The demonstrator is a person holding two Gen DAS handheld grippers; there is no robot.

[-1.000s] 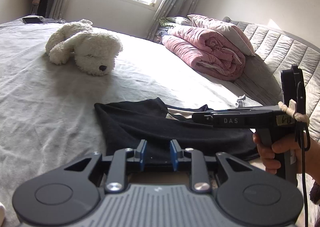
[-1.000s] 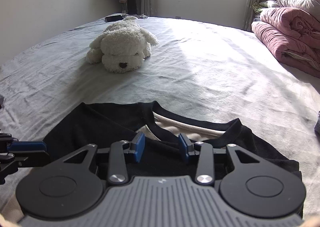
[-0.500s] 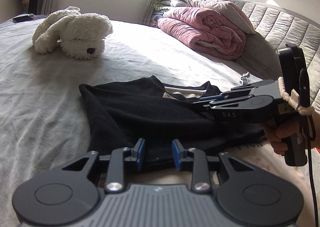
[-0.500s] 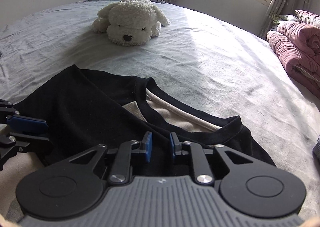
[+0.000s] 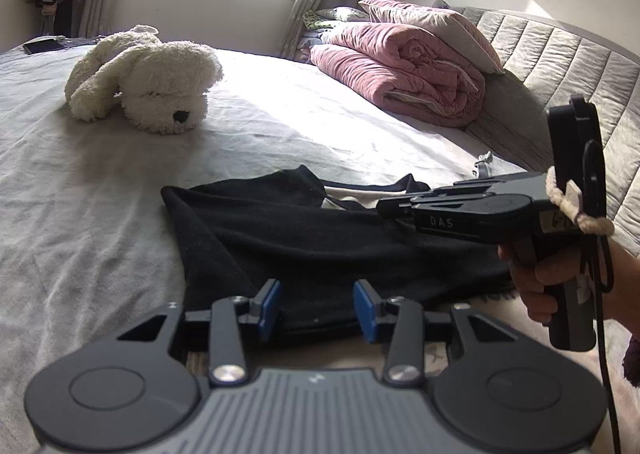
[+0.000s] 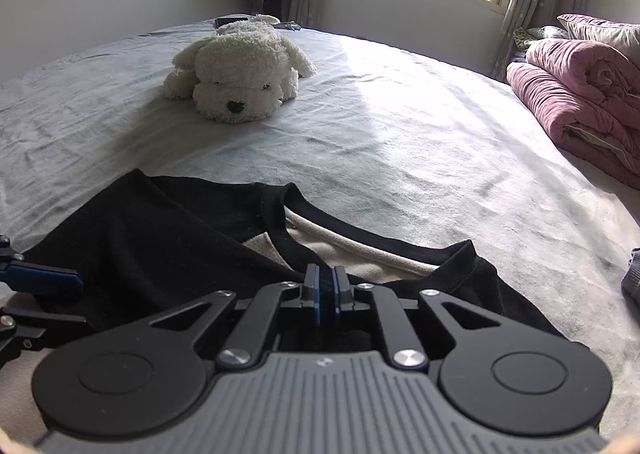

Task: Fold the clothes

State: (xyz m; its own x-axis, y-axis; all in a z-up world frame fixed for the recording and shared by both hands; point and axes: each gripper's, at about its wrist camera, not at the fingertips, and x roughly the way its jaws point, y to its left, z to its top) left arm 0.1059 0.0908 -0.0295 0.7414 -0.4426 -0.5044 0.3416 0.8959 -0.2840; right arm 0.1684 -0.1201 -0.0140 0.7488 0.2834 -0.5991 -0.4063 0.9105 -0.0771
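A black shirt (image 5: 304,238) with a beige inner lining lies on the grey bed sheet; it also shows in the right wrist view (image 6: 168,246). My left gripper (image 5: 318,308) is open, its blue pads either side of the shirt's near edge. My right gripper (image 6: 326,292) is shut on a fold of the black shirt near the collar. In the left wrist view the right gripper (image 5: 390,207) comes in from the right, held by a hand. The left gripper's blue pad (image 6: 40,282) shows at the left edge of the right wrist view.
A white plush dog (image 5: 148,77) lies further back on the bed (image 5: 80,193); it also shows in the right wrist view (image 6: 240,71). A folded pink quilt (image 5: 404,65) and pillows sit by the quilted headboard (image 5: 560,65). A window is behind.
My right gripper has closed from open onto the shirt near the collar. My left gripper has opened wider at the shirt's edge. Both views shifted slightly.
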